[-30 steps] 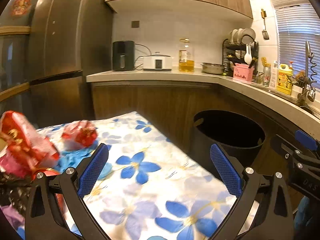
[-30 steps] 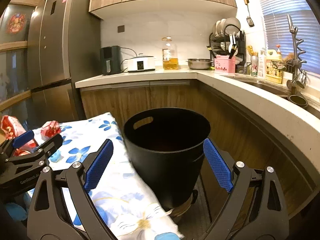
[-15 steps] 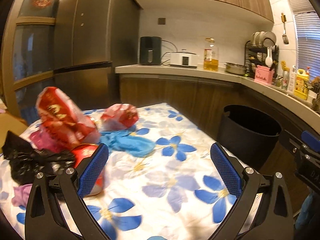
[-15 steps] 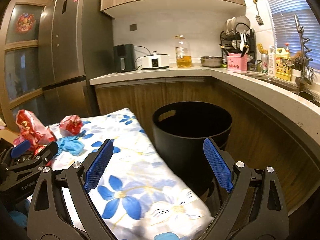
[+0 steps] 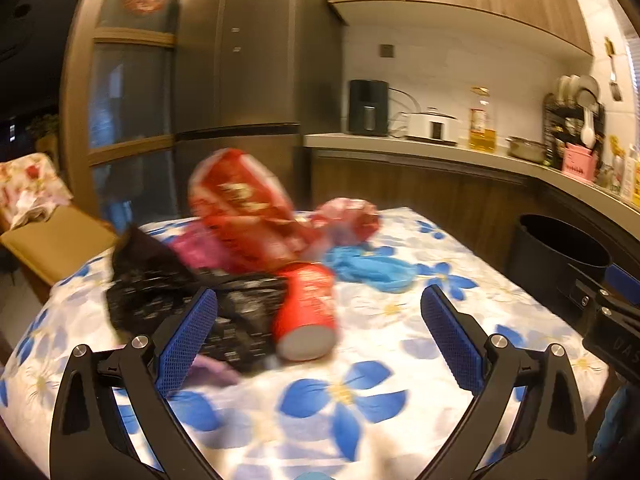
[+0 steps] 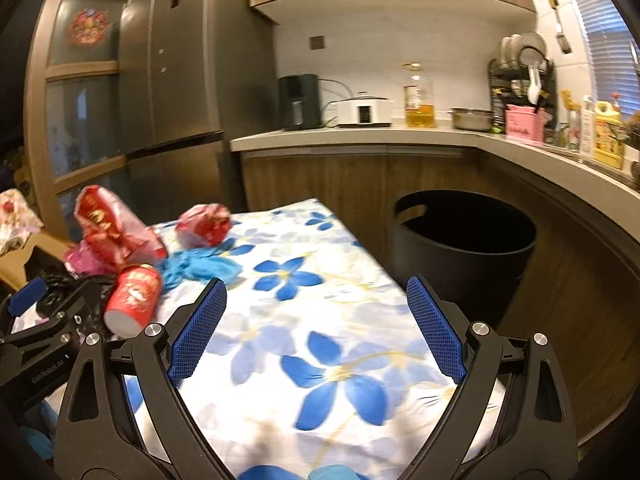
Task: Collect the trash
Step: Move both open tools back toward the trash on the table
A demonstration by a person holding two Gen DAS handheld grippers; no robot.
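A pile of trash lies on a table with a blue-flowered cloth [image 5: 360,396]: a red paper cup [image 5: 306,314] on its side, a black plastic bag [image 5: 160,292], a tall red snack bag [image 5: 240,208], a crumpled red wrapper [image 5: 352,220] and a blue rag [image 5: 368,270]. My left gripper [image 5: 320,340] is open, just short of the cup, holding nothing. My right gripper [image 6: 316,328] is open over bare cloth [image 6: 320,360], with the cup [image 6: 132,300] to its left. A black bin [image 6: 464,248] stands on the floor past the table's right edge.
Behind the table a kitchen counter [image 6: 360,136] curves round to the right, carrying appliances, an oil bottle and a dish rack. A tall grey fridge [image 5: 248,80] stands behind the pile. To the left of the table sits a padded seat [image 5: 52,240].
Both views have swung left, away from the bin and toward the trash pile. The red cup and black bag now sit close before the left gripper. Both grippers stay open.
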